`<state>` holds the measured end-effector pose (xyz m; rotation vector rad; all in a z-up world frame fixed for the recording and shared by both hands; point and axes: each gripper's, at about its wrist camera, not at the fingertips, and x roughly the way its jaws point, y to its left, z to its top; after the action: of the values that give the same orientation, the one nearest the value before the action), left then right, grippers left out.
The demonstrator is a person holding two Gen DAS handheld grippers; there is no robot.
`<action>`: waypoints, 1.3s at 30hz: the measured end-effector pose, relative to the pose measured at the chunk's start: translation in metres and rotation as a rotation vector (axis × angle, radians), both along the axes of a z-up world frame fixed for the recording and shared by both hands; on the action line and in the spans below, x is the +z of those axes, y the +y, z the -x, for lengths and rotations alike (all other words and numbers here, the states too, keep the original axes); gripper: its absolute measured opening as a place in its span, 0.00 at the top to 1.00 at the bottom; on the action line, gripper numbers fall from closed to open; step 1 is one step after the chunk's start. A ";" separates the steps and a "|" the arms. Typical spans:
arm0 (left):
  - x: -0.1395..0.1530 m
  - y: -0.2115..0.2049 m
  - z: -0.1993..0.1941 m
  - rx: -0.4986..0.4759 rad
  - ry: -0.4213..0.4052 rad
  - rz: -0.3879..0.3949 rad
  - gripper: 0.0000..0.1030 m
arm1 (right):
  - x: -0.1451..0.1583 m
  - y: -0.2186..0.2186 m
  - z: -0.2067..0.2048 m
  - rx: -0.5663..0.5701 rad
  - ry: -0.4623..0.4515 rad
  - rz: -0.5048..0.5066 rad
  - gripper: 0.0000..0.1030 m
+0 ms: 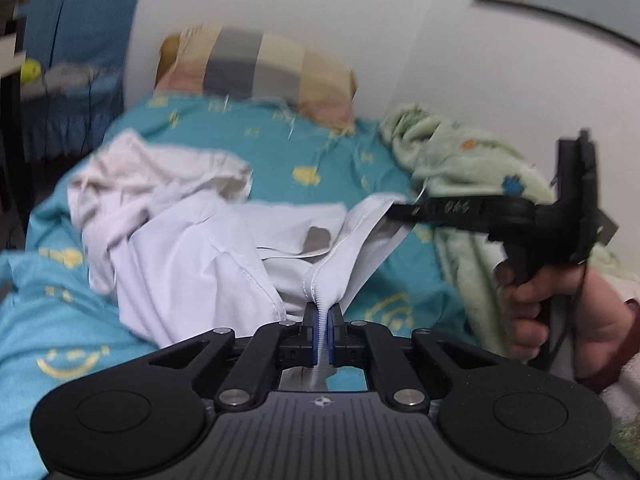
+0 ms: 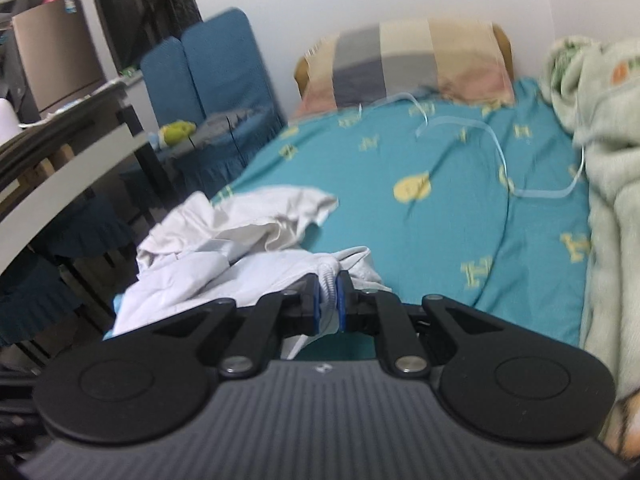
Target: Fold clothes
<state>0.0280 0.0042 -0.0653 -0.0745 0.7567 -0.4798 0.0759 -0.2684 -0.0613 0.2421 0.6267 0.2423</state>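
Left wrist view has our left claw clamped hard on a stitched hem of the white garment, the cloth rising straight out of the pads and running forward and to the left over the teal bedsheet. Our right claw shows up ahead and to the right, pinching another edge of the same garment where it lifts off the bed, so the stretch of hem between the two grips runs on a diagonal from near-centre up to the right. Right wrist view confirms it: right claw clenched on a bunched white edge, with the rest of the garment heaped off to its left, near the bed's edge. A cream garment lies crumpled just beyond, touching the white one. So the bulk sits left of both claws, and we judge the coming move turns on drawing that held edge taut before laying it flat on the open sheet to the right, short of the green blanket
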 end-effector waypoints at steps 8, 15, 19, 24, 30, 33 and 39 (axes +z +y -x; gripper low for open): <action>-0.028 -0.005 -0.011 -0.002 0.106 -0.071 0.81 | -0.024 0.000 -0.010 -0.025 0.104 0.012 0.89; -0.031 -0.025 -0.010 -0.023 0.051 -0.164 0.68 | -0.028 -0.005 -0.011 -0.044 0.111 0.005 0.89; -0.037 -0.048 0.002 -0.069 -0.024 -0.304 0.68 | -0.029 -0.007 -0.009 -0.073 0.096 0.008 0.89; -0.032 -0.072 0.028 -0.143 -0.186 -0.416 0.68 | -0.024 -0.011 -0.005 -0.107 0.060 -0.016 0.89; -0.046 -0.082 0.028 -0.167 -0.137 -0.454 0.68 | -0.024 -0.011 -0.006 -0.114 0.057 -0.006 0.89; -0.057 -0.078 0.020 -0.140 -0.054 -0.476 0.68 | -0.027 -0.013 -0.008 -0.122 0.066 -0.005 0.89; -0.071 -0.066 0.007 -0.087 0.079 -0.500 0.68 | -0.034 -0.014 -0.012 -0.141 0.087 0.008 0.89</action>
<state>0.0207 -0.0620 -0.1360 0.4088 0.9415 -0.3600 0.0874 -0.2826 -0.0952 0.2887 0.6934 0.0942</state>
